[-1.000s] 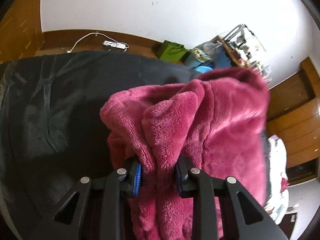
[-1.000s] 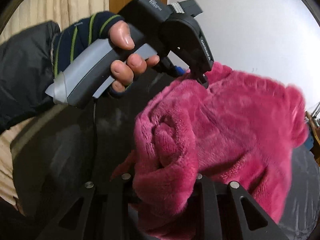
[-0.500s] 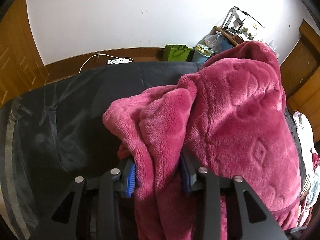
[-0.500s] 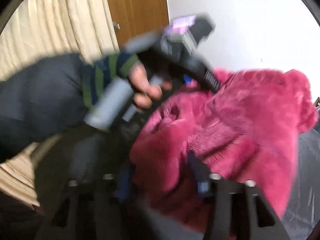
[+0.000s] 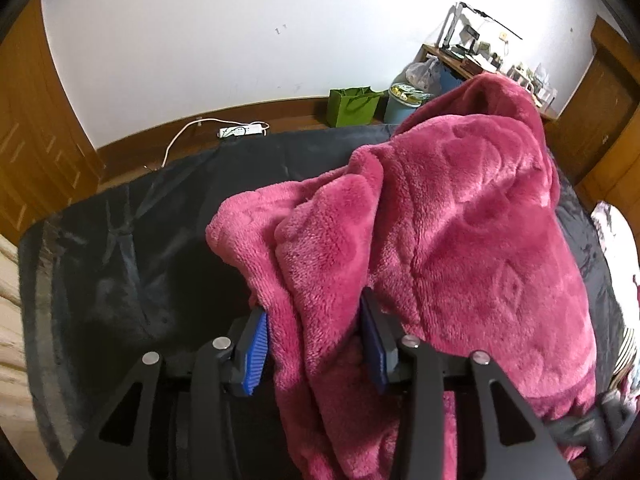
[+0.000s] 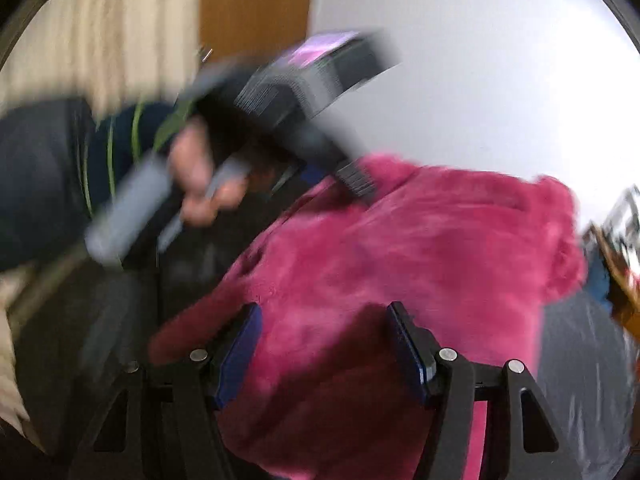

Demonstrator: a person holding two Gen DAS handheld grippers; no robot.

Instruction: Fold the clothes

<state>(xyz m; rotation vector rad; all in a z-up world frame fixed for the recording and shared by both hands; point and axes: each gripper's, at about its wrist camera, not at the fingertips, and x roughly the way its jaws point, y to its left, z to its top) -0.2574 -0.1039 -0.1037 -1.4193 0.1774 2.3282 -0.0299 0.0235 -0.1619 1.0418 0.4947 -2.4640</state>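
The left gripper (image 5: 314, 344) points steeply down over the black sheet (image 5: 140, 240). A thick fold of the magenta fleece garment (image 5: 460, 240) hangs between its jaws, and the rest is heaped ahead of them and off to their right. These jaws have just been opening. The blue face of the left-hand pad is bared and the fold seems to lie loose between them rather than pinched, so a release is judged to be under way and the fleece is being left to settle.

The right gripper (image 6: 324, 344) is blurred, but both its pads can be made out, spread wide apart after opening as well. The fleece passes between and beneath them, and no pinch can be made out. Beyond the right gripper's jaws the person's hand (image 6: 196, 184) is seen on the other handle. The two tools are kept close together over one edge, presumably so that matched corners are laid down as one.
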